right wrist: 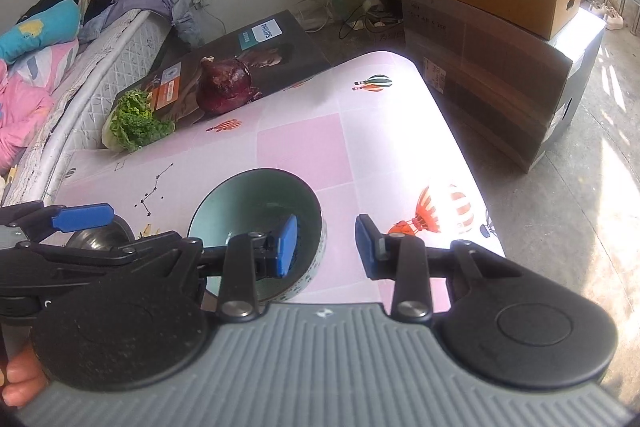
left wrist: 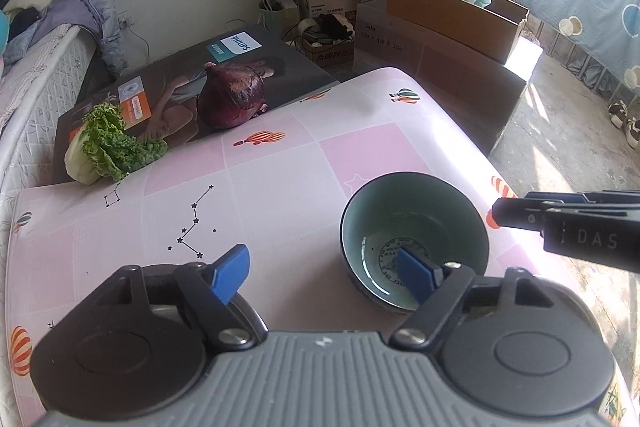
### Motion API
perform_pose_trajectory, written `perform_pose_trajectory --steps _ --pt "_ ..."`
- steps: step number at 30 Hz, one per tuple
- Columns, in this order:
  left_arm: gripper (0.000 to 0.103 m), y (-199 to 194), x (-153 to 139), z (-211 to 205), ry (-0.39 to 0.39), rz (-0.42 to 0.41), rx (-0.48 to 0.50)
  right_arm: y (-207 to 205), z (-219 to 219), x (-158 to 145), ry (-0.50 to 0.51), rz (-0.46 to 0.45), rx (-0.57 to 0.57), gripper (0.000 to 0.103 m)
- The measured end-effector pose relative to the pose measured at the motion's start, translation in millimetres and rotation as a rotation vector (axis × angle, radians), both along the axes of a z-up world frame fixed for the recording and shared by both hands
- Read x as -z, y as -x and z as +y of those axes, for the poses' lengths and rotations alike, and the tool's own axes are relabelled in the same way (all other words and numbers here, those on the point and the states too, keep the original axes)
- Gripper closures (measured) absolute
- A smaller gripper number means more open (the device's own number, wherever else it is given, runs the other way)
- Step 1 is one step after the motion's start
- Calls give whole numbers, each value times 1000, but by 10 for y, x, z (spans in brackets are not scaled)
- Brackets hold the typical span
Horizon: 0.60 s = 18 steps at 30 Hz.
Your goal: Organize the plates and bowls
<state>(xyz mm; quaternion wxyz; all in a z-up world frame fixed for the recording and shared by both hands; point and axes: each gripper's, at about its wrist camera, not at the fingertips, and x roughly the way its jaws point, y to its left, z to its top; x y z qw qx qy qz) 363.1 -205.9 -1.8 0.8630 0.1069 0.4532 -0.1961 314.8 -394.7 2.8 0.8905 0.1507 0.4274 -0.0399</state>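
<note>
1. Bowl first: one dark-rimmed ceramic bowl with a pale green inside (left wrist: 414, 243) stands upright on the pink checked table (left wrist: 280, 163), toward its sunlit side. Its near rim is hidden behind gripper parts in both views, and the printed mark on its bottom is partly covered.
2. A second, dark shiny round dish (right wrist: 100, 237) shows only as a sliver behind the left tool in the right wrist view. I cannot tell whether it is a bowl or a plate.
3. The left gripper (left wrist: 326, 273) has its jaws spread. One blue pad hangs over the bare table and the other dips inside the bowl's opening; whether it touches the glaze I cannot make out.
4. The right gripper (right wrist: 326, 247) has its jaws apart with nothing pinched. One pad sits inside the bowl and the other outside, so the bowl's wall stands between them, unpressed.
5. A hand (right wrist: 20, 383) is cut off at the corner of the right wrist view, only fingertips showing.
6. Beyond the table lies one flat dark printed carton (left wrist: 224, 67), with one red onion (left wrist: 232, 95) and one head of leafy green cabbage (left wrist: 108, 147) at the table's far edge against it.
7. Strong glare from the window washes out the table's far right edge. Several cardboard boxes (right wrist: 500, 47) stand on the floor, and a bed (right wrist: 60, 67) lies along the wall.
</note>
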Motion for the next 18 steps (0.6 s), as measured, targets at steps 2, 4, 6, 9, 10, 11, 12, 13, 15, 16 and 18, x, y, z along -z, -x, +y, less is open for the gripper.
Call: perform_pose_trajectory --steps 2,4,6,9,10,11,12,13,15,16,18 --pt "36 -65 68 -28 -9 28 -11 -83 -5 56 -22 8 -9 72" --pt "44 -113 113 -48 -12 49 -20 -144 -26 108 -43 17 -8 73" --pt "55 -141 143 -56 -15 63 -25 -194 -46 160 -54 28 -6 75" --pt "68 -191 182 -55 -2 96 -33 -248 -60 238 -82 42 -13 82" --pt "69 -198 188 -54 5 104 -34 -257 -64 272 -94 48 -14 83" --pt "73 -207 194 -55 10 110 -35 -274 -69 300 -106 53 -15 86" --pt "77 -211 194 -65 15 118 -34 -286 -75 326 -118 57 -16 89" --pt "79 -213 193 -78 19 124 -32 -298 -80 351 -131 60 -17 90" --pt "88 -223 194 -95 30 140 -30 -296 -101 390 -151 64 -18 93" --pt "89 -226 195 -109 32 144 -31 -296 -119 403 -155 64 -17 94" --pt "94 -233 205 -130 33 151 -32 -312 -141 433 -171 66 -13 96"
